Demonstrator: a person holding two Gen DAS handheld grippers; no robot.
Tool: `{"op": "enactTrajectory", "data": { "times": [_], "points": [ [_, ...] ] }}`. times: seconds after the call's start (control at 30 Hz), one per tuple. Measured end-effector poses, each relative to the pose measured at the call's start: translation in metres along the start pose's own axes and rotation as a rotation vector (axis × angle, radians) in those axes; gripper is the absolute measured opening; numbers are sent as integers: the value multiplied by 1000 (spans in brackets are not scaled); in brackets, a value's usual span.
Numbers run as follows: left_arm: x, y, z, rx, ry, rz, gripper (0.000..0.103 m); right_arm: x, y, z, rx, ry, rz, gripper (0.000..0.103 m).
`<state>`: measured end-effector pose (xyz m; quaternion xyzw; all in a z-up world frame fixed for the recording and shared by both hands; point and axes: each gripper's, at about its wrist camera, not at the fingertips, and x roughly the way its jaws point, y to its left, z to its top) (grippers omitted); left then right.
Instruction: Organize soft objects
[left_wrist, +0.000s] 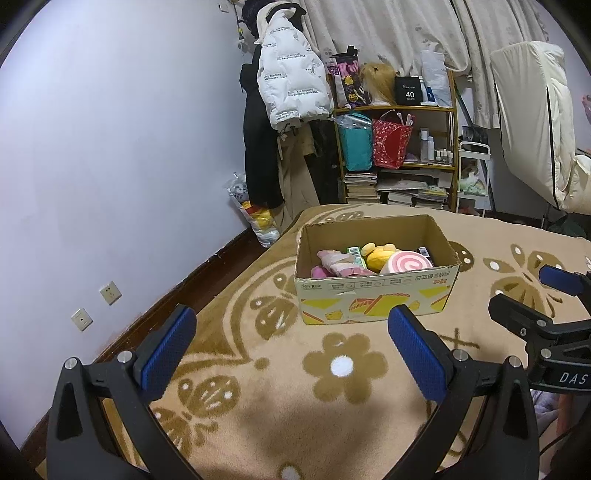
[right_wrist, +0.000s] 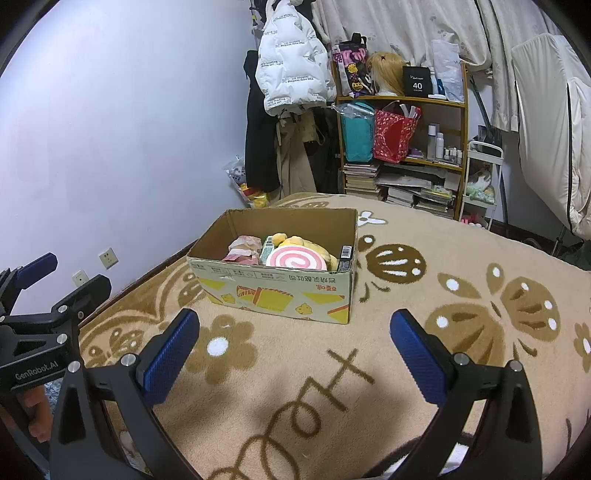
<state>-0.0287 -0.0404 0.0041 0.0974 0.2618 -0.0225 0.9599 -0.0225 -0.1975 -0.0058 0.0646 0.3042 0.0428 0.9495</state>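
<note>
An open cardboard box (left_wrist: 376, 299) (right_wrist: 280, 291) stands on a beige patterned blanket (left_wrist: 288, 398) (right_wrist: 295, 387). Inside lie a pink swirl roll cushion (left_wrist: 406, 263) (right_wrist: 295, 260), a yellow plush toy (left_wrist: 376, 254) (right_wrist: 306, 243), a pink soft toy (left_wrist: 338, 264) (right_wrist: 242, 249) and a green carton (left_wrist: 356, 254). My left gripper (left_wrist: 291, 338) hovers open and empty in front of the box. My right gripper (right_wrist: 295, 338) is likewise open and empty, short of the box. Each gripper shows at the edge of the other's view: the right gripper (left_wrist: 539, 295) and the left gripper (right_wrist: 66, 277).
A lilac wall (left_wrist: 110, 147) runs along the left with two sockets (left_wrist: 110, 292). Behind the bed stand a shelf (left_wrist: 399, 147) (right_wrist: 406, 140) with bags, books and bottles, hanging coats (left_wrist: 288, 81), curtains and a white duvet (left_wrist: 535, 122). A plastic bag (left_wrist: 255, 214) sits on the floor.
</note>
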Motion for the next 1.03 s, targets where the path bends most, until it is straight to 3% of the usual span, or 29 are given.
{"op": "enactTrajectory", "data": {
  "times": [1.03],
  "points": [
    [1,1,0,5,11,-10,103,1,-2,-1,0,3,-2,103]
  ]
}}
